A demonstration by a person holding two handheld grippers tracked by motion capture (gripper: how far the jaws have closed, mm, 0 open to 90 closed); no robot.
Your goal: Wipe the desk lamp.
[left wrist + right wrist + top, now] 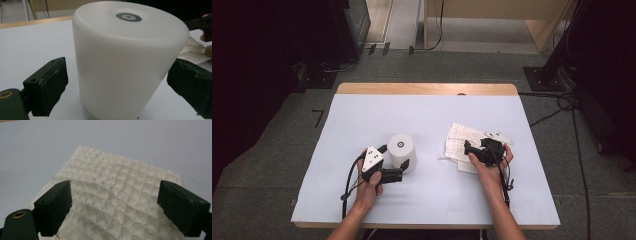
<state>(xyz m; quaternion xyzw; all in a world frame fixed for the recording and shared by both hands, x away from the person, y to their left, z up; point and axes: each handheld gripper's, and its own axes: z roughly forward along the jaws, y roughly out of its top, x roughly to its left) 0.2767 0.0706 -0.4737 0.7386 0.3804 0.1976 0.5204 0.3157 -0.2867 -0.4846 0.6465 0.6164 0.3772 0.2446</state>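
A matt, smooth, frosted white plastic cylinder [130,62] is standing beside a rough, waffle-textured white cloth [120,202] lying on the smooth pale matt tabletop [362,115].

Bare table [362,115] beyond canister [402,151]

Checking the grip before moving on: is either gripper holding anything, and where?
Nothing is held: left gripper straddles the white cylinder, right gripper hovers over the cloth.

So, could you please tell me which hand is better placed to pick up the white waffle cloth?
The right. Its tongs stand open directly over the waffle cloth, while the left tongs straddle the white cylinder, untouching.
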